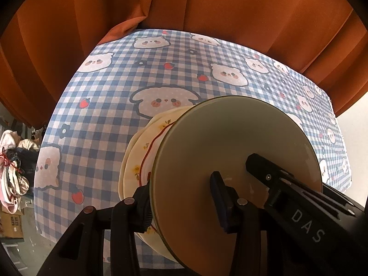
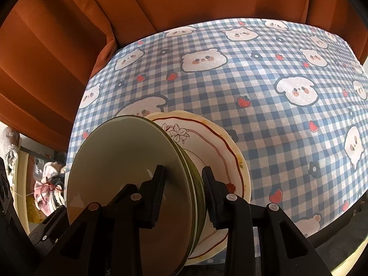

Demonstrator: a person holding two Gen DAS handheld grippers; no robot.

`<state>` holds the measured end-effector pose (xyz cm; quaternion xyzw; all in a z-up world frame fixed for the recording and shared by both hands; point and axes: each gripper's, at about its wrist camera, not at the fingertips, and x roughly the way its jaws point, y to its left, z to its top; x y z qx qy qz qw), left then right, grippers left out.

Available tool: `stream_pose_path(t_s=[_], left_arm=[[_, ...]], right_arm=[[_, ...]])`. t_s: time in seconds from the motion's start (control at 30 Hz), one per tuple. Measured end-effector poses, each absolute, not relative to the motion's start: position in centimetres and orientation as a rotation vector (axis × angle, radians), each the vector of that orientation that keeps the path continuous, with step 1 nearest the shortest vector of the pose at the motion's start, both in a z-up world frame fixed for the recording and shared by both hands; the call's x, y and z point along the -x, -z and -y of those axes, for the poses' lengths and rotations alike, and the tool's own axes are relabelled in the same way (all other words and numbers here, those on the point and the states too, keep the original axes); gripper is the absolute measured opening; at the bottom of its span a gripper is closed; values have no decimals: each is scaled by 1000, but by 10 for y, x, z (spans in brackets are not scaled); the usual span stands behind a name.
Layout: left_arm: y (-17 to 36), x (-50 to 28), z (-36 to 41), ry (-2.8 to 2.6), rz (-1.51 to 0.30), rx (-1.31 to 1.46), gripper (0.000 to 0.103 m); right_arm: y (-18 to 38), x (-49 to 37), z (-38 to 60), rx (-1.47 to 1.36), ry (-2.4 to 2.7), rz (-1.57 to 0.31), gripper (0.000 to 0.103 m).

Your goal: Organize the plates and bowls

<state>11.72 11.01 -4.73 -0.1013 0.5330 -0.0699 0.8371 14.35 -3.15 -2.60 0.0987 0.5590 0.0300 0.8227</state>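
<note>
A green plate [image 1: 230,138] and cream floral plates [image 1: 142,147] stand on edge as one stack above the table. My left gripper [image 1: 179,184] is shut across the whole stack, one pad on the floral side and one on the green face. A finger [image 1: 260,168] of my right gripper also presses on that green face. In the right wrist view my right gripper [image 2: 184,170] is shut on the green plate [image 2: 115,156], and a floral plate [image 2: 218,142] leans just outside its right finger. The stack's lower edge is hidden behind the fingers.
A blue checked tablecloth [image 1: 161,69] with bear faces and strawberries covers the table [image 2: 287,96]. Orange curtains [image 1: 184,4] hang close behind its far and left edges. Clothes [image 1: 11,172] and a cardboard box [image 1: 11,225] lie on the floor at the left.
</note>
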Motion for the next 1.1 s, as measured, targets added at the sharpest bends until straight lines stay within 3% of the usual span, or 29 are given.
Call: stream_pose_path(t_s=[0.23,0.47,0.57,0.8,0.93,1.1], left_arm=[[50,-108,-112,82,-1120,230,57],[35,-90,-107,-24,-1045,211,70],[26,-81,-102,-69,-1000,185,77],[-9,-52,-89,-136,-844,170,85],[-21,-34,-79,-154,-757,168,86],[-21,-11,-55,-128,-688,141,86]], right_arm=[[24,-141,28,-142,-74,-1183,38],[19,-133,37,-97,-103,-1156,60],[12,-129,45,-91,-130,-1130,63],[-20,-113,60,-78,-199,-1033,66],[-40,-94,79,-82,-218,-932,75],[-48,-65,107,-87,-230,-841,79]])
